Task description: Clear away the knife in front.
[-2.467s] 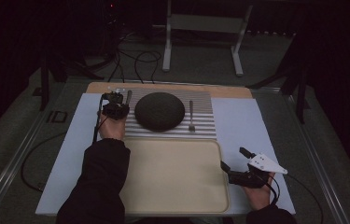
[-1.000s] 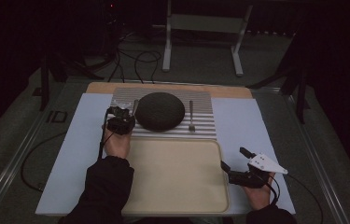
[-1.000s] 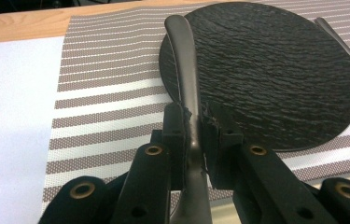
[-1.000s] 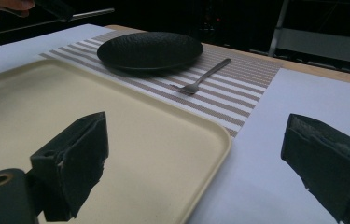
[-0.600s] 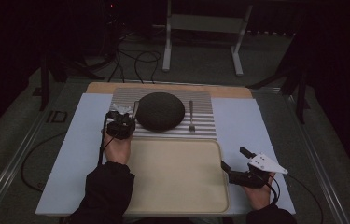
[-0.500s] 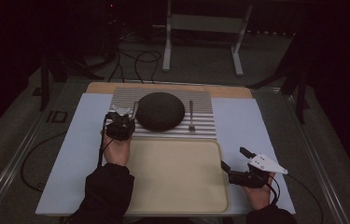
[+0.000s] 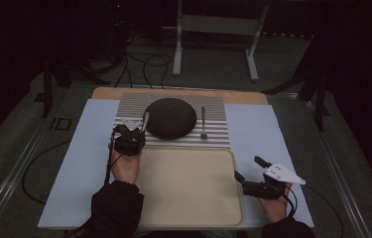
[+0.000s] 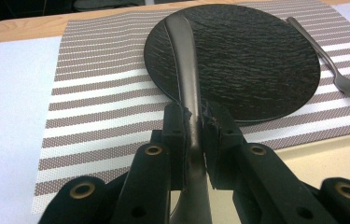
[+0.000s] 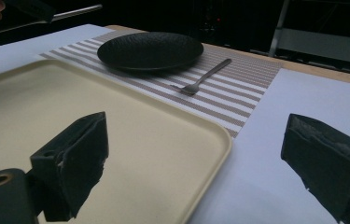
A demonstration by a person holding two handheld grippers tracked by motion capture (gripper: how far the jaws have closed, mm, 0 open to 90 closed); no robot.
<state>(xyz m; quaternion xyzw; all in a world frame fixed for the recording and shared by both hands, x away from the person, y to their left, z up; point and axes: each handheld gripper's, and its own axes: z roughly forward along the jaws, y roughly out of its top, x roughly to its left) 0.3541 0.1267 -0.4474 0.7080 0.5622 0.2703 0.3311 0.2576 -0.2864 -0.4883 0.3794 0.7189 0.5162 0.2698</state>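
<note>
- High view: the left gripper (image 7: 130, 135) is seen at the left edge of the striped placemat (image 7: 171, 103), just beside the dark round plate (image 7: 169, 118); a slim metal utensil (image 7: 145, 121), probably a knife, is held in it, its free end reaching toward the plate's left rim.
- Left gripper view: both black jaws are closed on the utensil's handle (image 8: 190, 100), which is clamped between the pads; the far part of the utensil is seen lying over the left portion of the plate (image 8: 256, 56).
- High view: a fork (image 7: 203, 123) is laid on the placemat to the right of the plate, apart from it.
- High view: the right gripper (image 7: 251, 171) is held at the right edge of the cream tray (image 7: 188, 186), over the pale blue table cover (image 7: 253, 129).
- Right gripper view: the jaws are spread wide, with nothing between them; the tray's corner (image 9: 210, 140) is seen below the gap.
</note>
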